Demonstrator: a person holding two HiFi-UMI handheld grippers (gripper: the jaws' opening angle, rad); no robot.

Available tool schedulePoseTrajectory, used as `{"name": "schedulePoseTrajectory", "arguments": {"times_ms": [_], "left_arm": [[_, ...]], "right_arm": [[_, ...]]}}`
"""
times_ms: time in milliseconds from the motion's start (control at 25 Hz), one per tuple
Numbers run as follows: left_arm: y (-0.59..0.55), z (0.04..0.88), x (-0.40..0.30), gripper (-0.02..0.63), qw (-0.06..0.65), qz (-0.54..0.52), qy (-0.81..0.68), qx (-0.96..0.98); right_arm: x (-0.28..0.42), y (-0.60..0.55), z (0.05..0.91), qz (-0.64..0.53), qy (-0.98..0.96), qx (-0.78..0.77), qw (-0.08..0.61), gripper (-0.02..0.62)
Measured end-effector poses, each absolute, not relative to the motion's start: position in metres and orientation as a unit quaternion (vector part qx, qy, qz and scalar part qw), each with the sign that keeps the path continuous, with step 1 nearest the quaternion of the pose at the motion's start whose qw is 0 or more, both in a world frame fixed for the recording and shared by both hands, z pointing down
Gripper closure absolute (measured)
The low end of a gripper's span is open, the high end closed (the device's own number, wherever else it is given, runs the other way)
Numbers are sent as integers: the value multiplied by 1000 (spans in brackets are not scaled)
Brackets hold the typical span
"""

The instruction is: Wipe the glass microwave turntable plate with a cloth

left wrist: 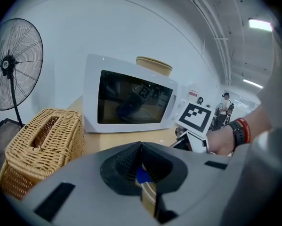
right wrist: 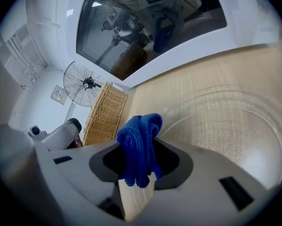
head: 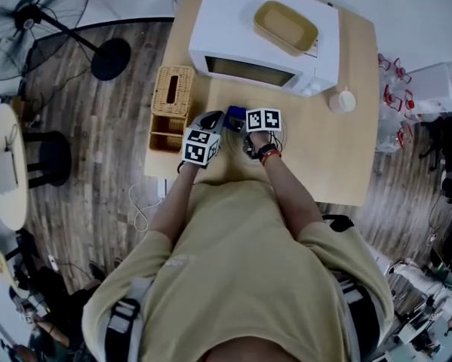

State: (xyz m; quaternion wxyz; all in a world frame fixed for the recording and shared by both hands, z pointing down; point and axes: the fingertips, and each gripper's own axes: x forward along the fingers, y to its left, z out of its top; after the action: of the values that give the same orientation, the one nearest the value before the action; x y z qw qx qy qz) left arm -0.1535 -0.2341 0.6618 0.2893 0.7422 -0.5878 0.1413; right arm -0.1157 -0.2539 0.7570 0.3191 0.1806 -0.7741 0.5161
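1. Pale wooden table; microwave at far edge, basket at left.
2. Plate lying flat on table, face up, just right of and beyond right gripper; round, so no long axis.
3. Right gripper pinching blue cloth, seemingly nearer to plate than left.
4. Left gripper pressed together, aimed at microwave; blue fleck behind jaws, unclear what.
5. Probably next: lower cloth rightward onto glass.

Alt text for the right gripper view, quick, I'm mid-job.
The right gripper is shut on a fluffy blue cloth, with a round clear glass turntable plate lying ahead on the wooden table. A white microwave stands behind.
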Motion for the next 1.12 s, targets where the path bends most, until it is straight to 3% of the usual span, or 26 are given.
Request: {"name": "schedulePoseTrajectory", "arguments": {"times_ms": [1120], "left_arm": [[-238,663,-122,586,297,152,-562,757]], "right_arm": [[-63,-263,763,517,-729,215,393,449]]}}
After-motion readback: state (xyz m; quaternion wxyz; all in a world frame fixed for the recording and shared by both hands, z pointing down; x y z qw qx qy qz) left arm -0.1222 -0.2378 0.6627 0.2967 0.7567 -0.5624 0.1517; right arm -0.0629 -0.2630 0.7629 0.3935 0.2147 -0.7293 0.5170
